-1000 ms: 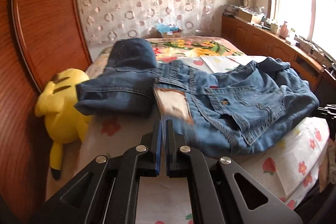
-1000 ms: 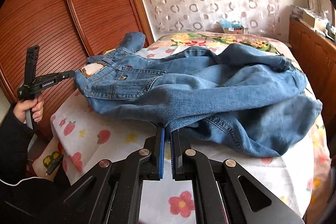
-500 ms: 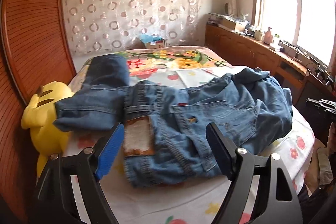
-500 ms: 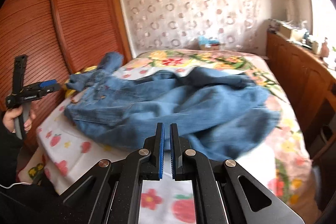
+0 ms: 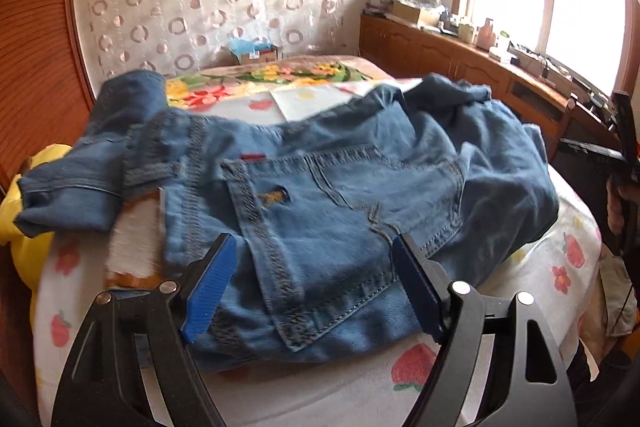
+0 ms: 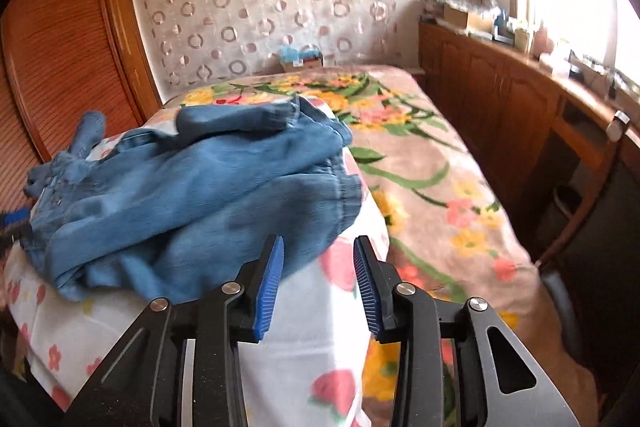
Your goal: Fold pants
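the crumpled blue denim pants [image 5: 344, 195] lie heaped across the near end of the bed [image 5: 424, 379] with its white strawberry-print sheet, a yellow plush toy [image 5: 24, 227] wedged at the bed's left edge. the left gripper [image 5: 314, 283] stands wide apart just over the waistband and back pocket, pads clear of the cloth. the right gripper [image 6: 318, 283] has just been opening, its blue pads [image 6: 269, 283] partly apart over bare sheet beside the pants' hem, nothing between them.

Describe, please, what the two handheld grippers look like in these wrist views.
Both match. The left gripper and the right gripper are matte black frames with triangular cut-outs and round silver pivot pins. Each finger carries a flat, ribbed blue pad. In the left wrist view the right gripper's black handle shows at the far right edge. No markings or cables are legible on either.
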Demonstrator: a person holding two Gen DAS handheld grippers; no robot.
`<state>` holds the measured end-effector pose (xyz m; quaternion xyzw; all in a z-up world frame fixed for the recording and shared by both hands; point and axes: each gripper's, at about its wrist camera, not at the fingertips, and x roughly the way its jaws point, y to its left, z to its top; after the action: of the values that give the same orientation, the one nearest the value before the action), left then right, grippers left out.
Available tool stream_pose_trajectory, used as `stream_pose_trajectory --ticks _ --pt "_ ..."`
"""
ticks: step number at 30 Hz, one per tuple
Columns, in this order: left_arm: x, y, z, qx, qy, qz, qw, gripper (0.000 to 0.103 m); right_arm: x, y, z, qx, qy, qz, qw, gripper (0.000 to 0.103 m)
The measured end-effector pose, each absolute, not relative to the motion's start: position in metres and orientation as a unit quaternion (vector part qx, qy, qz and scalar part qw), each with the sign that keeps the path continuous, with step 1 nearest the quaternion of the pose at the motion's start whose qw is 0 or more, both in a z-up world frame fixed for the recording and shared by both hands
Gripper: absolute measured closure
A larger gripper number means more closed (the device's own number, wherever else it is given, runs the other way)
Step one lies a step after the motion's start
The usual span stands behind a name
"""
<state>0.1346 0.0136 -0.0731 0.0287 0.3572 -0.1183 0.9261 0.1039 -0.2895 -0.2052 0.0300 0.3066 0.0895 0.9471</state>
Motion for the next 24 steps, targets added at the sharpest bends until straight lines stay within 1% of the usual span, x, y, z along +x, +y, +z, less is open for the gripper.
stream_pose_trajectory --ticks 3,9,10,11,12,15,17,20,24 --pt "0.136 0.010 -0.082 0.036 0.364 -0.120 0.923 0.022 0.131 -0.300 -0.210 0.050 0.320 0.100 0.941 0.064" --pt "0.135 0.008 -0.083 0.050 0.355 -0.118 0.926 0.022 0.170 -0.312 -0.214 0.081 0.339 0.120 0.930 0.065" --pt "0.136 0.008 -0.083 0.050 0.355 -0.118 0.926 0.022 0.174 -0.313 -0.212 0.082 0.342 0.126 0.928 0.069" --pt "0.135 0.008 -0.083 0.050 0.354 -0.117 0.926 0.022 0.178 -0.315 -0.213 0.080 0.342 0.131 0.927 0.085" --pt "0.135 0.008 -0.084 0.051 0.353 -0.117 0.927 0.022 0.173 -0.315 -0.210 0.077 0.339 0.137 0.927 0.093" --pt "0.134 0.007 -0.085 0.059 0.351 -0.115 0.927 0.022 0.159 -0.318 -0.188 0.073 0.318 0.139 0.935 0.097" --pt "0.136 0.005 -0.086 0.064 0.351 -0.114 0.927 0.022 0.141 -0.326 -0.160 0.072 0.295 0.126 0.944 0.097" --pt "0.136 0.006 -0.085 0.059 0.352 -0.117 0.927 0.022 0.123 -0.332 -0.132 0.031 0.282 0.061 0.957 0.096" --pt "0.135 0.007 -0.082 0.053 0.352 -0.118 0.927 0.022 0.123 -0.329 -0.136 -0.030 0.294 -0.005 0.955 0.081"
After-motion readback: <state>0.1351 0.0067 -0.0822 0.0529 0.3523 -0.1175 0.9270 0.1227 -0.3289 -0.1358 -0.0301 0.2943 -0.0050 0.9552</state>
